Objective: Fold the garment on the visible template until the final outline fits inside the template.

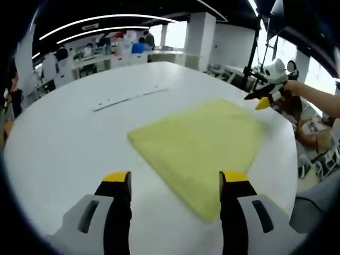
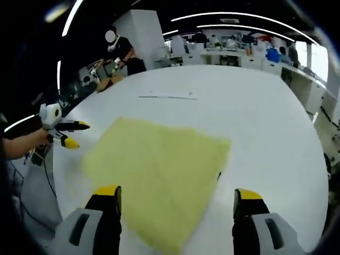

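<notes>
Left gripper (image 1: 175, 183): jaws spread wide, nothing between them, held above the table's near part; yellow-tipped, black-shanked. Its right tip overlaps the garment's near corner in the left gripper view; whether it touches cannot be told.

Right gripper (image 2: 178, 201): jaws likewise wide apart and empty, poised over the garment's near edge in the right gripper view. It appears again in the left gripper view, raised beyond the cloth's far corner.

Garment (image 1: 204, 146): pale yellow cloth, lying flat on the table, roughly four-sided, already doubled by the look of it, with a corner pointing at each gripper. Judged light, limp and thin; likely to drape and slide easily on the smooth top, so it would want pinching at a corner or along an edge, through all layers, and lifting low.

Table (image 1: 64, 143): large, round, white. A thin marked line (image 2: 167, 97) lies well beyond the cloth; whether it belongs to the template cannot be told.

Surroundings: desks and a person (image 2: 122, 50) beyond the table.
</notes>
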